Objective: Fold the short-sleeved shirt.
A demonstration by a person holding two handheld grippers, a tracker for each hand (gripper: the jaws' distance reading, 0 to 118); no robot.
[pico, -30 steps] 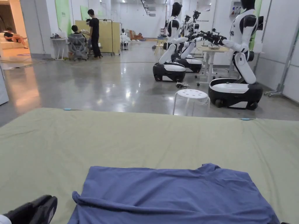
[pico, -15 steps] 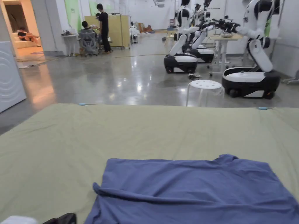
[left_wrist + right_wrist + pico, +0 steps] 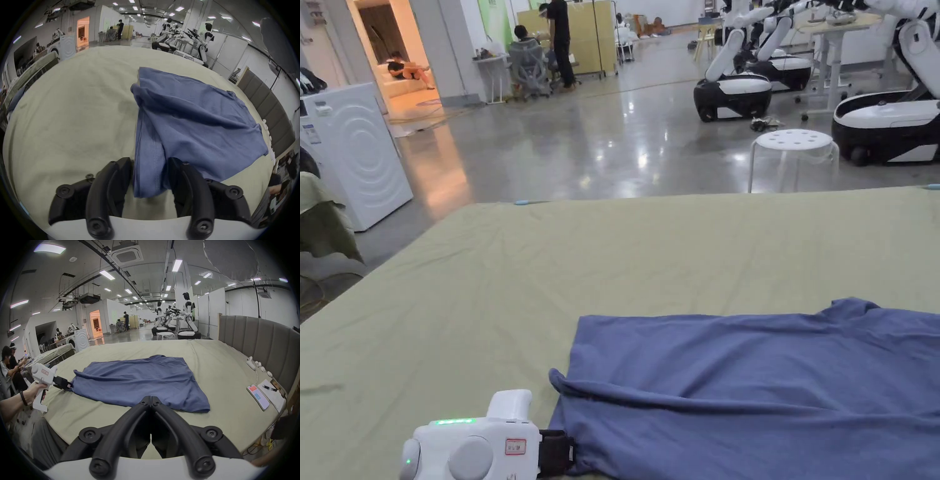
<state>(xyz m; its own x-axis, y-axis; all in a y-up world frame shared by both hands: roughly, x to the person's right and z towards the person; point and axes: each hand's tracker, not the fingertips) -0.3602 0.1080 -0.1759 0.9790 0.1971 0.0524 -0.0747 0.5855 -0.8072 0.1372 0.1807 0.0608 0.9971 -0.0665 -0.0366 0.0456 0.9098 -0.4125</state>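
Blue cotton, the short-sleeved shirt [image 3: 756, 387] lies spread on the green-sheeted bed [image 3: 487, 281] in the head view, one ridge of cloth rucked along its left side. The left gripper [image 3: 565, 451] sits at the shirt's near left corner, touching the hem.

From the left gripper view, that corner of the shirt [image 3: 186, 123] runs down between the two jaws, which stand apart with the hem in the gap; whether either pad already presses the cloth is hard to tell at this angle. The step in hand looks like taking hold of that corner.

In the right gripper view, the right gripper [image 3: 151, 398] hangs above the near edge of the bed with its jaws closed together on nothing, short of the shirt [image 3: 138, 381]. The left gripper [image 3: 69, 385] meets the corner, a hand [image 3: 34, 391] on its grip.

Next, the left jaws need to close on the hem, and the right gripper must open and reach the other corner.
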